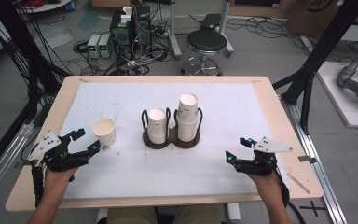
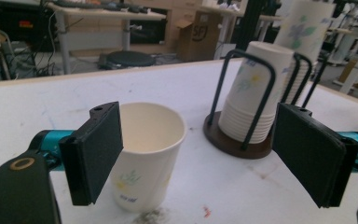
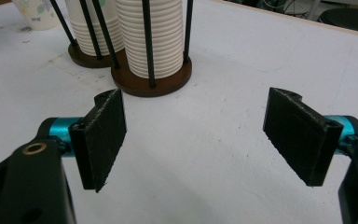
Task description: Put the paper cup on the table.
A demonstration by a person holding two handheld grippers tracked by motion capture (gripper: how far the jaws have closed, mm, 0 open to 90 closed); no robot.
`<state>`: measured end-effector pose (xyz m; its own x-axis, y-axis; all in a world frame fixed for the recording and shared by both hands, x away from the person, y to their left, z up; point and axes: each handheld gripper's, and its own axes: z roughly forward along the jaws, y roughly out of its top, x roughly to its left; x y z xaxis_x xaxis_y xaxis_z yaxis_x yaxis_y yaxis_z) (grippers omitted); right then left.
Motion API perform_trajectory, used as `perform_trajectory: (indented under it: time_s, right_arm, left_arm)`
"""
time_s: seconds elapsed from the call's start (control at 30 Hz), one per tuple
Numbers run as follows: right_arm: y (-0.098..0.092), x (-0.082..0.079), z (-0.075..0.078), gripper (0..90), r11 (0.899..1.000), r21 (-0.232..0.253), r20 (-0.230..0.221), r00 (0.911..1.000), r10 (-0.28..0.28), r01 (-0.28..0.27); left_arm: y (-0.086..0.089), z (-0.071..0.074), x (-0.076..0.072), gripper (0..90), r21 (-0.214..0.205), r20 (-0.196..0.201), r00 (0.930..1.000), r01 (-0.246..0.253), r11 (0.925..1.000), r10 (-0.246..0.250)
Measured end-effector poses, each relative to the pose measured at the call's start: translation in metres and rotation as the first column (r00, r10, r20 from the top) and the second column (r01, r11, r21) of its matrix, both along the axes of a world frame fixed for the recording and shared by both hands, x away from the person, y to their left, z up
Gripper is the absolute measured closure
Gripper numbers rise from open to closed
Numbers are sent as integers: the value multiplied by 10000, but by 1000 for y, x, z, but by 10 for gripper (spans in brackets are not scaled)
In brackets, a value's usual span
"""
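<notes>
A white-covered surface (image 1: 121, 172) with a bare wood edge carries a paper cup (image 1: 104, 132) standing upright just beyond the spread left claw (image 1: 85, 140), untouched. The right claw (image 1: 237, 149) is spread over bare cover. Behind stand a stool (image 1: 207, 43) and cabled electronics (image 1: 130, 28) on the grey floor.

One loose cup (image 1: 104, 132), two cup stacks (image 1: 157, 125) (image 1: 188, 117) in one double holder (image 1: 171, 140), two tongs (image 1: 85, 141) (image 1: 238, 149), and one stool (image 1: 207, 43) beyond the surface (image 1: 121, 98).
</notes>
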<state>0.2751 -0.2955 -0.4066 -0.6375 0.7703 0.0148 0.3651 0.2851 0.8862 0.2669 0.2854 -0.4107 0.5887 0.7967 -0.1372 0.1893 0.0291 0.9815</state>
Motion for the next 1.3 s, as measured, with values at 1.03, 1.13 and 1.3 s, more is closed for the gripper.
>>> perform_trajectory:
  time_s: [1.03,1.13,1.3]
  right_arm:
    - [-1,-10,6,220,9987,-32,222,9984,-513,514]
    - [0,-10,5,220,9987,-15,204,9985,-505,506]
    - [-2,-9,4,220,9986,0,180,9985,-526,526]
  left_arm:
    - [-15,-1,-13,171,-116,449,9974,562,9984,-556]
    - [-16,-1,-13,171,-101,459,9977,495,9987,-490]
    - [-14,-1,-12,171,-70,452,9981,421,9991,-417]
